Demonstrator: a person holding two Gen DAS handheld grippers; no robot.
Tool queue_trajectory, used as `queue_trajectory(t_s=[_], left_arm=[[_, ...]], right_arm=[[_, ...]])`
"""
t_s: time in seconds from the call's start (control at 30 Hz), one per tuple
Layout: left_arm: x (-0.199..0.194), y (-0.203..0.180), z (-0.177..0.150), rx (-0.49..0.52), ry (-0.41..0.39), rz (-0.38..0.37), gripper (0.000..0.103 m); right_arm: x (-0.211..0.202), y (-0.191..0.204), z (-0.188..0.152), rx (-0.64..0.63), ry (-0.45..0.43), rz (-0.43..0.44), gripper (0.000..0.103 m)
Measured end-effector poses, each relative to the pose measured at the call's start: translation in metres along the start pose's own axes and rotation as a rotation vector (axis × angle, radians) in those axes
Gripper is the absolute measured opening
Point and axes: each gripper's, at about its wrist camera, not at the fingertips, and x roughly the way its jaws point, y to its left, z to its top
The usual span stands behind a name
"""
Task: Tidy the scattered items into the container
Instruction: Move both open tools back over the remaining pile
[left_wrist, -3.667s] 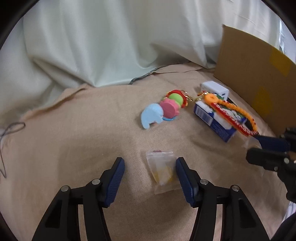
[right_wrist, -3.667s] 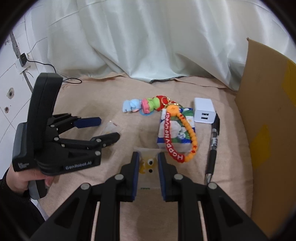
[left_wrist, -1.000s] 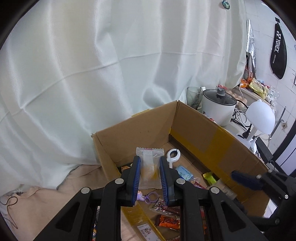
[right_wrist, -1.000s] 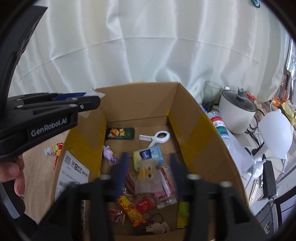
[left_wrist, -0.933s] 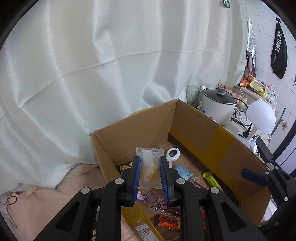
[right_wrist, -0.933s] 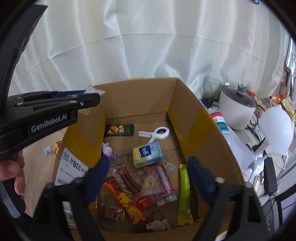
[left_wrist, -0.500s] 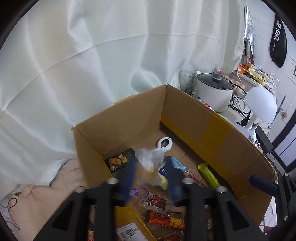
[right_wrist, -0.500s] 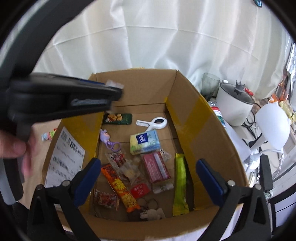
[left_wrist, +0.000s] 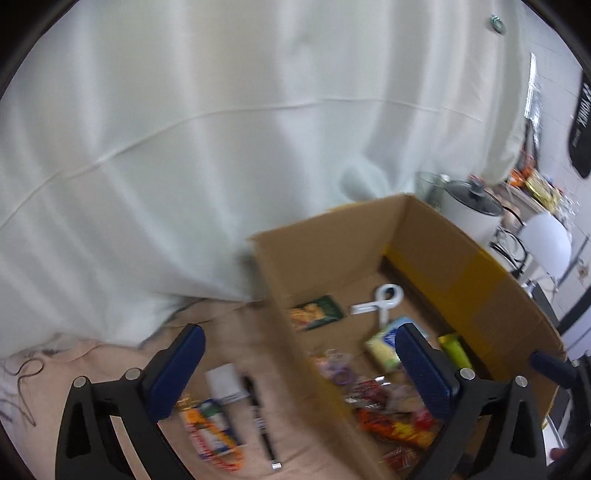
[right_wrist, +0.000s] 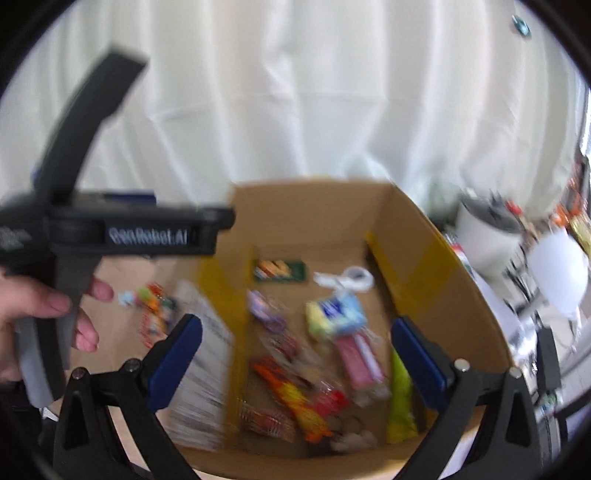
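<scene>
Both hand-held grippers are shown over an open cardboard box (right_wrist: 436, 254), their blue-padded jaws spread wide with nothing between them: the left hand-held gripper (left_wrist: 301, 369) straddles the box's near-left wall at lower centre of its view, and the right hand-held gripper (right_wrist: 295, 354) hangs above the box floor. The task appears well advanced. A blue tissue pack (right_wrist: 338, 314), a white clip (right_wrist: 347, 277), a green packet (right_wrist: 280, 271), a pink packet (right_wrist: 360, 354) and assorted snack wrappers (right_wrist: 291, 395) are seen already lying inside the box. Work is left outside it: on the beige-clothed worktop (left_wrist: 74, 369) at lower left of the left view, a white charger block (left_wrist: 225, 382), a black pen (left_wrist: 260, 417) and a blue packet with a red-and-orange strap (left_wrist: 210, 435) remain, and a colourful toy (right_wrist: 146, 295) is glimpsed past the box at centre left of the right view. Open room lies above the box; its upright walls and the white curtain (left_wrist: 221, 110) behind must be cleared. Both views are motion-blurred.
</scene>
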Motion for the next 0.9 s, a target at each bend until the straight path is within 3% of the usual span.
queue_trajectory(t_s=[0.13, 0.27, 0.4, 0.57, 0.8, 0.9], left_arm=[[-0.017, 0.086, -0.024, -0.111, -0.021, 0.170, 0.103], [-0.022, 0.161, -0.057, -0.216, 0.000, 0.272, 0.103], [-0.016, 0.208, -0.092, -0.265, 0.054, 0.288, 0.103], [-0.002, 0.234, -0.130, -0.273, 0.083, 0.322, 0.103], [0.025, 0.246, -0.178, -0.290, 0.101, 0.242, 0.103], [0.033, 0.247, -0.196, -0.303, 0.119, 0.182, 0.103]], right_arm=[[-0.011, 0.051, 0.020, -0.038, -0.082, 0.091, 0.103], [-0.007, 0.103, 0.033, -0.074, -0.125, 0.145, 0.103], [0.018, 0.148, 0.031, -0.112, -0.097, 0.191, 0.103], [0.054, 0.186, 0.016, -0.136, -0.061, 0.198, 0.103], [0.117, 0.196, -0.014, -0.144, 0.026, 0.156, 0.103], [0.137, 0.183, -0.034, -0.142, 0.074, 0.132, 0.094]])
